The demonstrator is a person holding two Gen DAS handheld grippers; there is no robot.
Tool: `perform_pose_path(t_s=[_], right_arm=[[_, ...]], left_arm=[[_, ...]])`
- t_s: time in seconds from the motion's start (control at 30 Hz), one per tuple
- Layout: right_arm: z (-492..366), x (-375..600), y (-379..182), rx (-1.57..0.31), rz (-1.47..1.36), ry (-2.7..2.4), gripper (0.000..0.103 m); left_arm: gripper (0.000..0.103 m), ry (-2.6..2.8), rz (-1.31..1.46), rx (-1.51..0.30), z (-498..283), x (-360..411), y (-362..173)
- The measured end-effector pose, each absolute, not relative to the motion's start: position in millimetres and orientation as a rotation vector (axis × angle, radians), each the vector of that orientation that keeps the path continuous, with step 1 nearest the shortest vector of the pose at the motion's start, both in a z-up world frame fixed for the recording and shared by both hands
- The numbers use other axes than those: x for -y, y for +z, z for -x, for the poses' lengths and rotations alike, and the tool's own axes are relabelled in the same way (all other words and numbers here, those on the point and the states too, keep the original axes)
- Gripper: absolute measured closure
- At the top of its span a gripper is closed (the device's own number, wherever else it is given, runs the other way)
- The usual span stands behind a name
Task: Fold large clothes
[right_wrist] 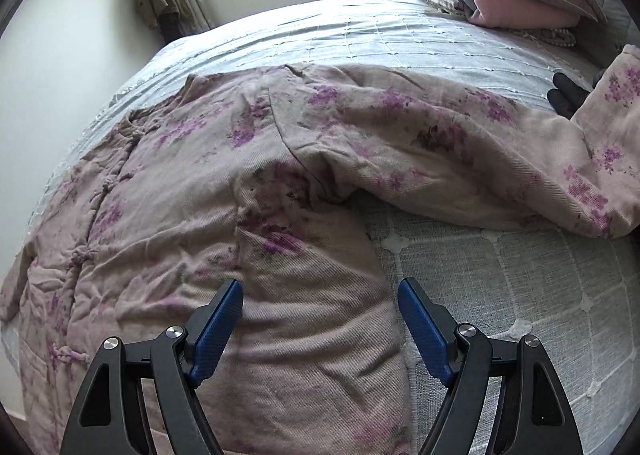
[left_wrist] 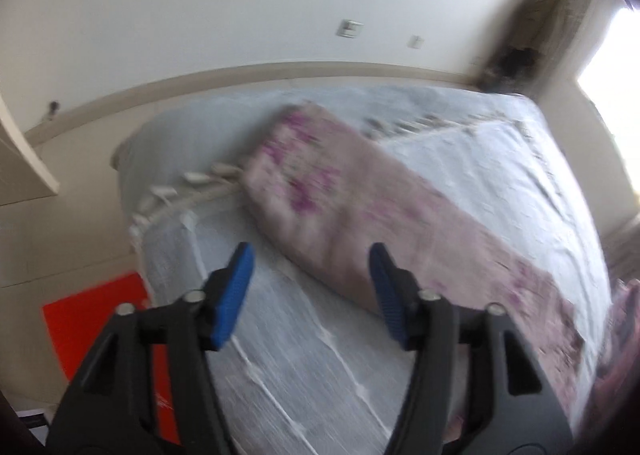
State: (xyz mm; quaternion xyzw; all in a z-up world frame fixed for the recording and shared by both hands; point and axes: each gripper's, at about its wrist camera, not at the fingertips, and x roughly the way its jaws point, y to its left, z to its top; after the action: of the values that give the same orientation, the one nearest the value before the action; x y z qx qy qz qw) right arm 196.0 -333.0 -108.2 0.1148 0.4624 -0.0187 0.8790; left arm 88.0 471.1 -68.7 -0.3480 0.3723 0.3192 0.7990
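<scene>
Floral pink garment (right_wrist: 224, 191) on grey bedspread (right_wrist: 500, 287); no readable writing.

No text, label, brand, number or sign can be read in either view. The left wrist view is blurred by motion, and the two small wall plates (left_wrist: 349, 28) above the bed show no legible marking. The orange-red panel (left_wrist: 96, 319) on the floor carries a faint pale mark near its lower edge, too smeared to read.
</scene>
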Motion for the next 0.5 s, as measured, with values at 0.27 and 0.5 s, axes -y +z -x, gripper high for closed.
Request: perform_pose_path(t_s=[0.27, 0.5], right_arm=[[-191, 364, -113, -1.018, -0.345, -0.018, 0.022], [-196, 348, -123, -1.043, -0.31, 0.041, 0.089]], left_arm=[[0.026, 0.087, 0.496, -1.06, -108, -281, -121], [0.072, 0.072, 0.373, -1.143, -122, -204, -156]])
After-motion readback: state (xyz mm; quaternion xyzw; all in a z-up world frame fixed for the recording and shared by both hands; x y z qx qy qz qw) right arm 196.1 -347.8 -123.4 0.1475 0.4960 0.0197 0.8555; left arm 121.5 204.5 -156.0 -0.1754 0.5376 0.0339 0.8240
